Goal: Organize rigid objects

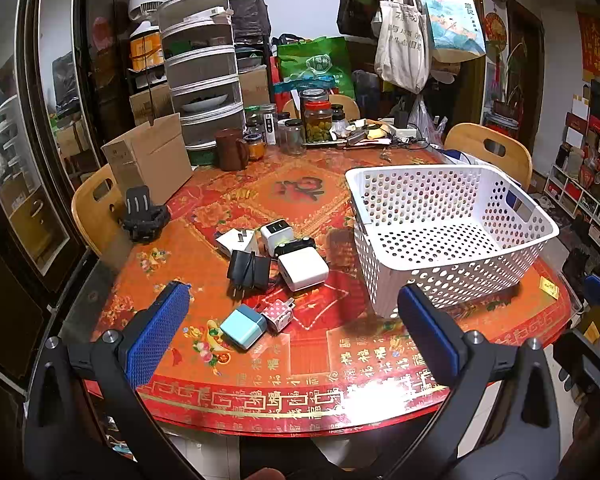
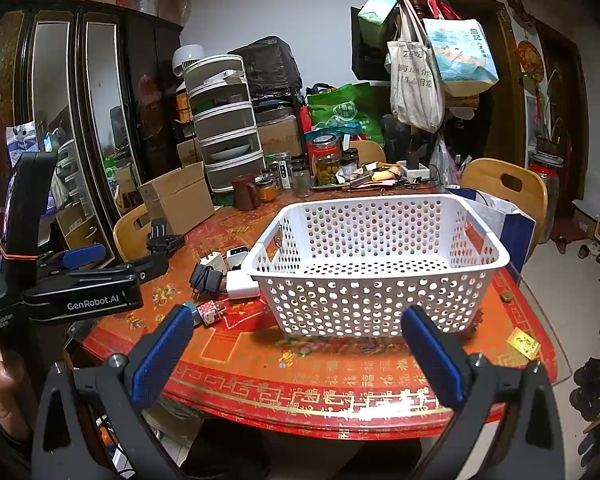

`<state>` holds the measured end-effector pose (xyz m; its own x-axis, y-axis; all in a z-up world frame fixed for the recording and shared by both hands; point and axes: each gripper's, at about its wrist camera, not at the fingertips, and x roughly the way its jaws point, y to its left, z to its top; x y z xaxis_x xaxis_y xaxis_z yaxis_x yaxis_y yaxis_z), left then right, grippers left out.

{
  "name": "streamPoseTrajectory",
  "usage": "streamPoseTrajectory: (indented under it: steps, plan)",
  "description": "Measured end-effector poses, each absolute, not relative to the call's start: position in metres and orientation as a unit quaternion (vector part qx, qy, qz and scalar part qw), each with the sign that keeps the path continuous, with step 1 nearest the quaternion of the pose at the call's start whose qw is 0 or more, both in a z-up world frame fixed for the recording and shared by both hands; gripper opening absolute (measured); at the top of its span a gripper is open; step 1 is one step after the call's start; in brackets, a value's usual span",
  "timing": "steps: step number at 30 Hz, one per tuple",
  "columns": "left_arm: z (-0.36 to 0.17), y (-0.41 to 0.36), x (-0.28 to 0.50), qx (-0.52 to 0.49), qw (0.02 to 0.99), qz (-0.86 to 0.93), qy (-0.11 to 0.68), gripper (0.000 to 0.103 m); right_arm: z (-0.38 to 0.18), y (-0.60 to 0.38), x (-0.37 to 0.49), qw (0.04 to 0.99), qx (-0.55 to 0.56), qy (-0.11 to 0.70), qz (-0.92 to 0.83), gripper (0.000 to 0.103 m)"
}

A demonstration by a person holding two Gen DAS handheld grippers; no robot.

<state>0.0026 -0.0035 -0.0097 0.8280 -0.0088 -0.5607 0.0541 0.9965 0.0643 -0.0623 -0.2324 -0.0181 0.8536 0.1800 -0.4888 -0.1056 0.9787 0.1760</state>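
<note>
While upright, basket (image 2: 376, 264) runs left-right (long axis), chargers (image 1: 268, 264) beside.

Your left gripper (image 1: 294, 328) and right gripper (image 2: 300, 354) share black frames, blue textured pads, silver screws; "GenRobot.AI" marks one.
</note>
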Motion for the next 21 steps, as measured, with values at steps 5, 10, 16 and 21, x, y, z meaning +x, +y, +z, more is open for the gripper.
streamPoseTrajectory:
  steps: [5, 10, 16, 21]
  plan:
    - [-0.019, 0.005, 0.005, 0.008, 0.957, -0.021, 0.288, 0.103, -0.026, -0.237, -0.056, 0.961, 0.061, 0.263, 0.053, 0.103]
    - [-0.043, 0.04, 0.021, -0.032, 0.964, -0.005, 0.263, 0.103, -0.039, -0.294, -0.022, 0.959, 0.057, 0.271, -0.054, 0.103]
    - [-0.078, 0.079, 0.066, -0.028, 0.948, 0.024, 0.315, 0.103, -0.056, -0.407, 0.041, 0.931, 0.131, 0.318, -0.122, 0.103]
    - [-0.117, 0.097, 0.08, 0.0, 0.927, 0.032, 0.373, 0.103, -0.078, -0.44, 0.087, 0.909, 0.147, 0.375, -0.11, 0.071]
